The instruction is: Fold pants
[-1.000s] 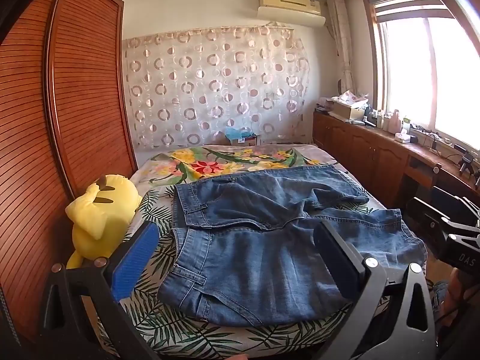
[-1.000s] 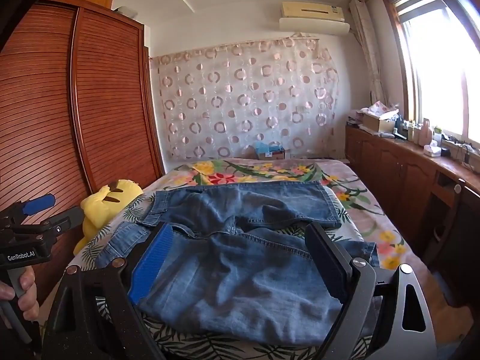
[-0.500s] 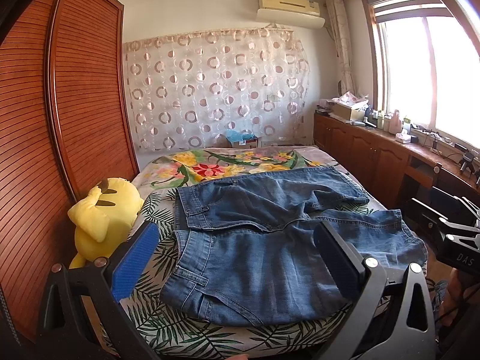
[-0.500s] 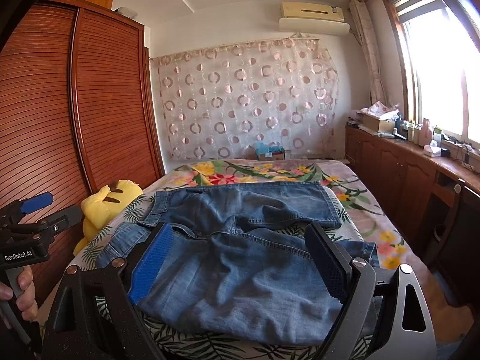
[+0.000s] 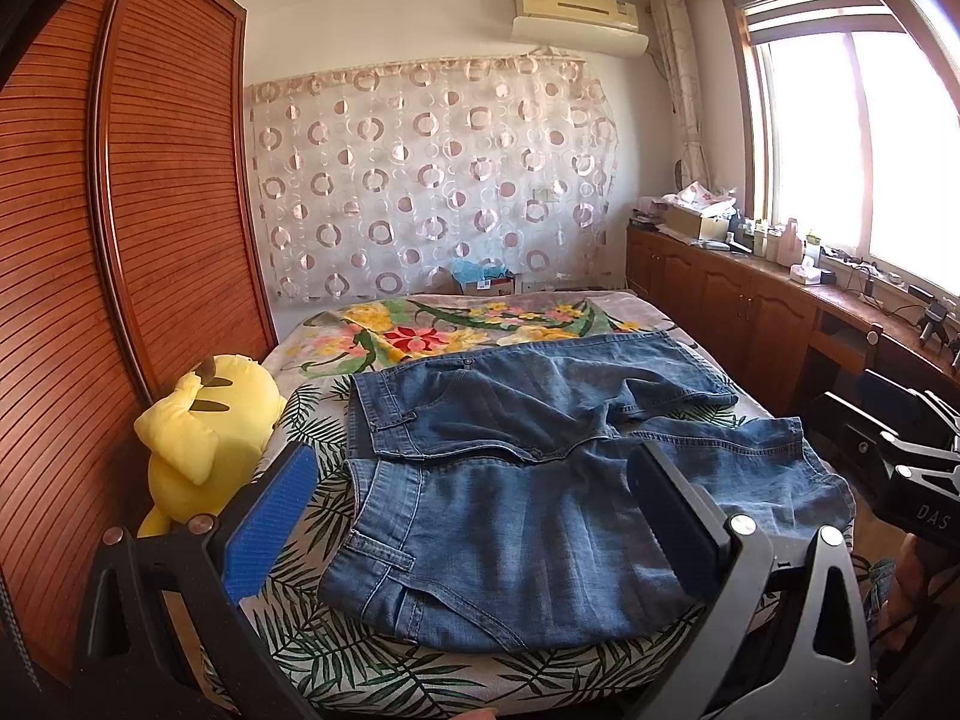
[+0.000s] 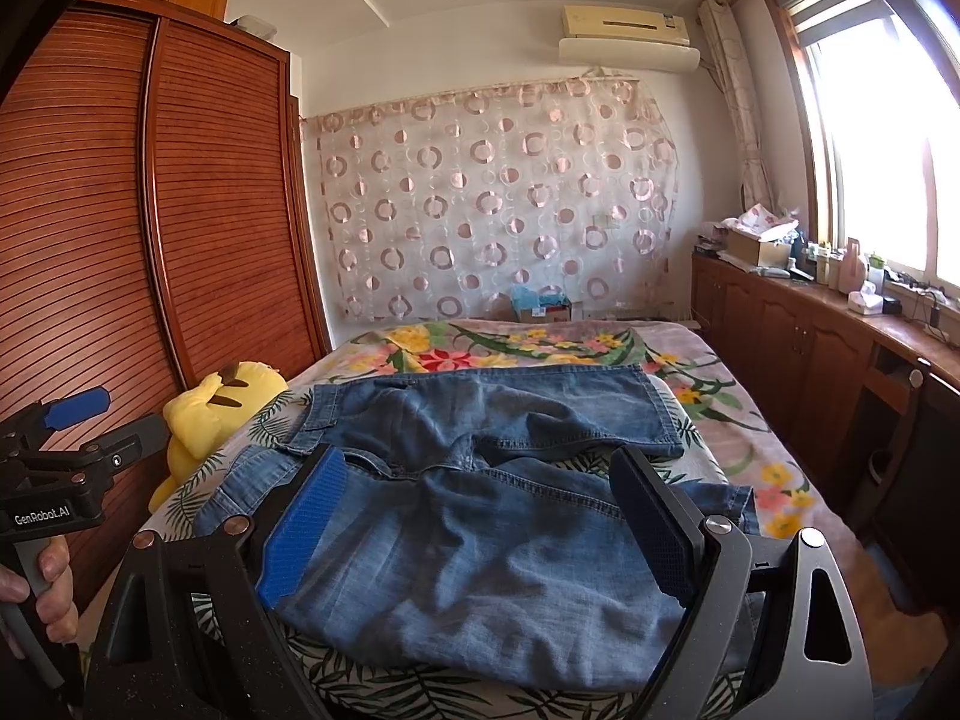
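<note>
Blue denim pants [image 5: 540,468] lie spread across the near end of the bed, waistband to the left, both legs running right. The far leg [image 6: 498,414] lies flat; the near leg [image 6: 480,564] reaches the bed's front edge. My left gripper [image 5: 474,492] hovers open above the near leg, close to the waistband, holding nothing. My right gripper [image 6: 474,504] also stands open over the near leg, further right, with nothing between its fingers. The left gripper [image 6: 72,420] shows at the left edge of the right wrist view, held by a hand [image 6: 42,588].
A yellow plush toy [image 5: 204,426] sits at the bed's left edge against the slatted wooden wardrobe [image 5: 120,240]. The floral bedspread [image 5: 456,330] is bare behind the pants. Wooden cabinets [image 6: 798,348] with clutter run along the right under the window.
Both views have crept slightly; the pants lie as before and both grippers stay open.
</note>
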### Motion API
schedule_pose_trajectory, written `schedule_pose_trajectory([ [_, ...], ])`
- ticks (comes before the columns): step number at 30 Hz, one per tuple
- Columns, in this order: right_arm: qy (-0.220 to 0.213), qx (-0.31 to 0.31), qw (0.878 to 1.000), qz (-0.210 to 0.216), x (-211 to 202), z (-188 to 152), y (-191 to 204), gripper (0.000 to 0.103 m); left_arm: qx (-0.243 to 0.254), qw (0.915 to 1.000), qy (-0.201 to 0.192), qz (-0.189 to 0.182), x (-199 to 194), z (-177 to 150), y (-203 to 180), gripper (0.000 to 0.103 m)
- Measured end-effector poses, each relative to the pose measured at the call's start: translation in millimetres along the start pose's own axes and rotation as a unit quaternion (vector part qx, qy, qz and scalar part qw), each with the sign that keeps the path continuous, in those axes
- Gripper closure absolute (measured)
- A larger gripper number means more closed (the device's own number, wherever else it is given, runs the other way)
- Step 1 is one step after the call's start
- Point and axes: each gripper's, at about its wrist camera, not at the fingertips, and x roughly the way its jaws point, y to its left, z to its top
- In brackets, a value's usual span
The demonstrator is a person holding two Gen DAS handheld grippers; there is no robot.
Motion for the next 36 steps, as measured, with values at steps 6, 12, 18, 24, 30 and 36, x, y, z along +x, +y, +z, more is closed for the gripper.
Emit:
schedule_pose_trajectory([
  [6, -0.001, 0.001, 1.0, 0.001, 0.0, 0.1, -0.1, 0.012, 0.001, 1.0, 0.0, 0.001, 0.1, -0.3, -0.2, 0.0],
  [12, -0.001, 0.0, 1.0, 0.001, -0.5, 0.3, 0.7, 0.012, 0.002, 1.0, -0.002, 0.001, -0.2, -0.6, -0.3, 0.0],
  [18, 0.0, 0.001, 1.0, 0.001, -0.2, 0.4, 0.4, 0.012, 0.001, 1.0, -0.001, 0.001, -6.3, 5.7, 0.3, 0.0],
  [24, 0.0, 0.001, 1.0, 0.001, -0.3, 0.3, 0.0, 0.012, 0.001, 1.0, -0.001, 0.0, -6.4, 5.9, 0.1, 0.0],
  [30, 0.0, 0.001, 1.0, 0.002, -0.4, 0.3, 0.0, 0.012, 0.003, 1.0, -0.003, -0.001, -8.7, 6.4, -1.1, 0.0],
  [36, -0.001, 0.001, 1.0, 0.001, 0.0, 0.4, 0.2, 0.012, 0.003, 1.0, -0.003, 0.0, -9.0, 6.4, -1.6, 0.0],
])
